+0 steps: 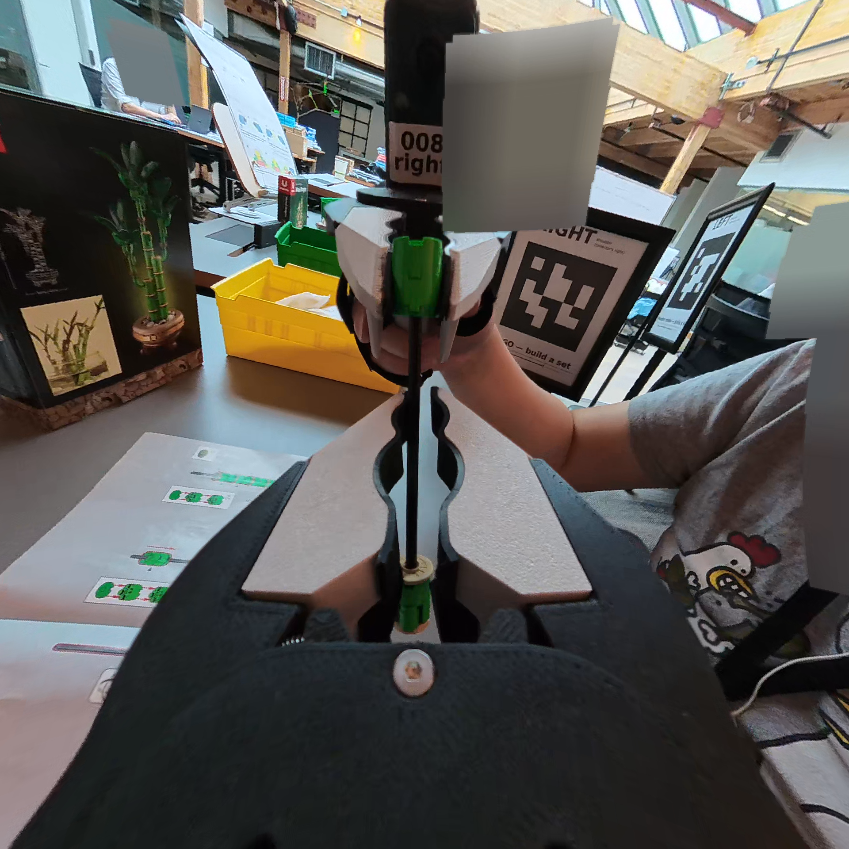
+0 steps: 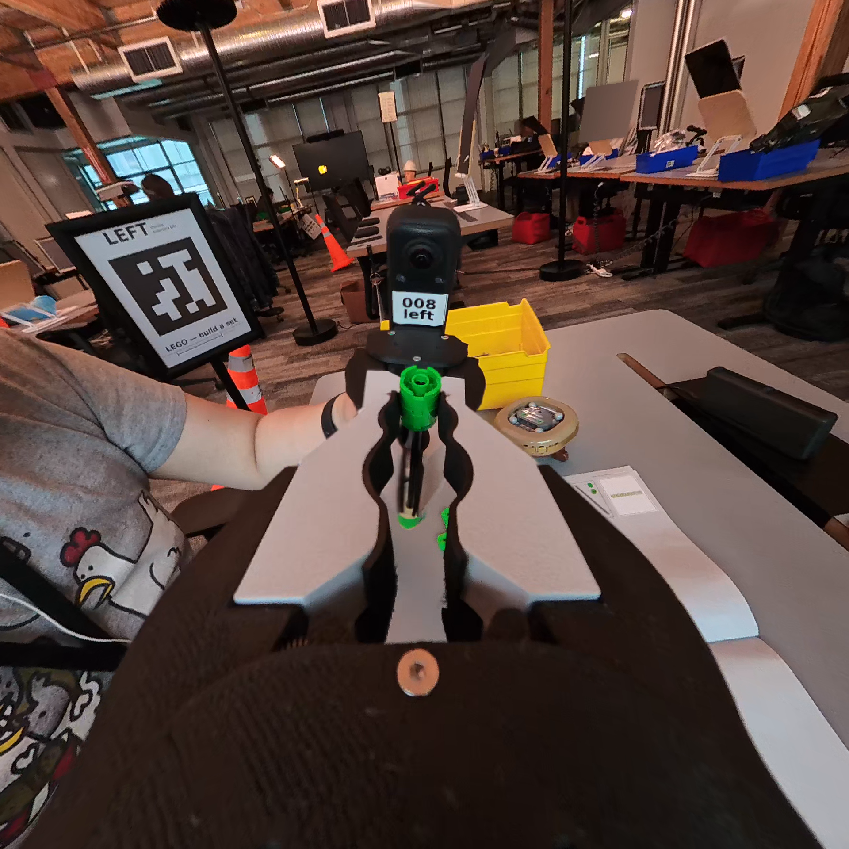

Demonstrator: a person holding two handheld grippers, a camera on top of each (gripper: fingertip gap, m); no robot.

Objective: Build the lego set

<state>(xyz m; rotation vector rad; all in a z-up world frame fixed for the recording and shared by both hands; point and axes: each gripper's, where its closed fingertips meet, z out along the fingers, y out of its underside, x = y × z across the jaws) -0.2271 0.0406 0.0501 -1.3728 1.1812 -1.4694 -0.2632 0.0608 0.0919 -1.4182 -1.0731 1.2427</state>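
Observation:
A black axle hangs upright with a tan ring and a green segment at its lower end. A green round segment sits on its upper end. My right gripper is shut on that green segment at its fingertips, and it also shows in the left wrist view. My left gripper is just below and opposite. Its jaws stand a narrow gap apart with the axle running between the tips, and I cannot tell whether they pinch it. The axle looks blurred.
Instruction sheets lie on the table below. The set box, a yellow bin and a green bin stand behind. A tan round pot base and loose green pieces are nearby. The person's forearm reaches in. Spacing between my two grippers at the tips: around 5 cm.

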